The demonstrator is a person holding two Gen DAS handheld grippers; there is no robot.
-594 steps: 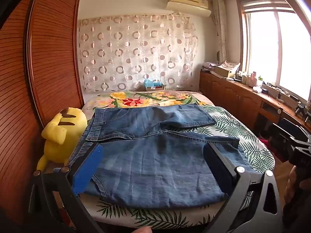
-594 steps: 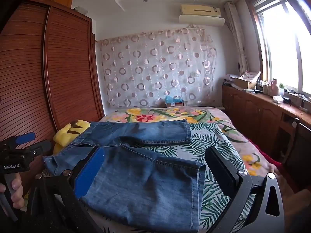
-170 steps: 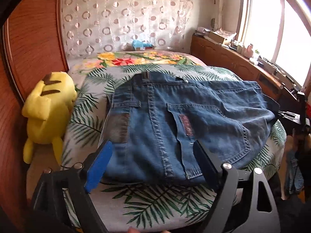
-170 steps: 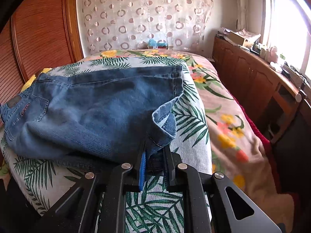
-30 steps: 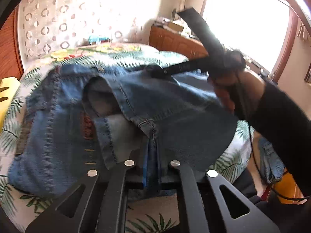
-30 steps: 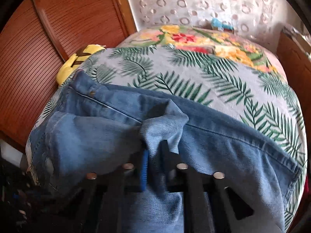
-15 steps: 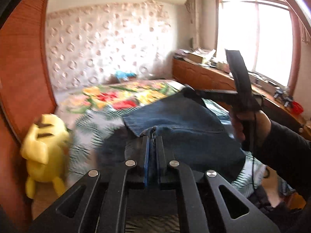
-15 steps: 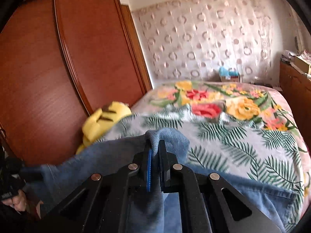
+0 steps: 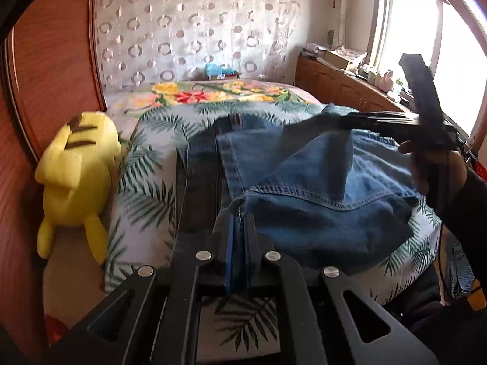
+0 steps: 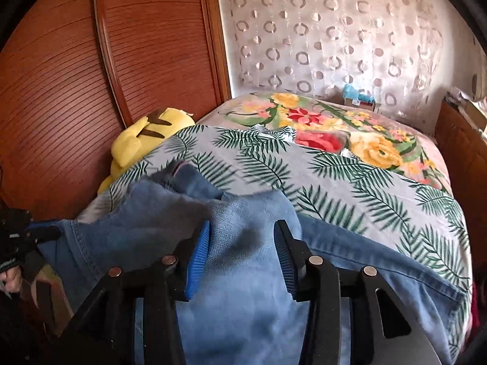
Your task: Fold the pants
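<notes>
Blue denim pants [image 9: 319,213] lie folded over on the bed's leaf-print sheet [image 9: 146,188]. My left gripper [image 9: 239,213] is shut on a stitched edge of the pants near the bed's front. In the same view a hand holds my right gripper [image 9: 341,121] over the pants' far right part. In the right wrist view the right gripper [image 10: 242,240] has its jaws opening. The pants [image 10: 243,289] bulge up between its blue pads [image 10: 197,252], which do not press on the cloth. The left gripper [image 10: 39,232] shows at the left edge.
A yellow plush toy [image 9: 76,167] leans between the bed's left side and the wooden wardrobe door [image 10: 91,91]. Wooden cabinets [image 9: 334,82] run under the bright window on the right. A floral cover [image 10: 334,127] lies on the far end of the bed.
The right gripper's jaws, shut on the denim before, now stand apart around it. The left gripper has carried its pinched edge across and lower over the pants.
</notes>
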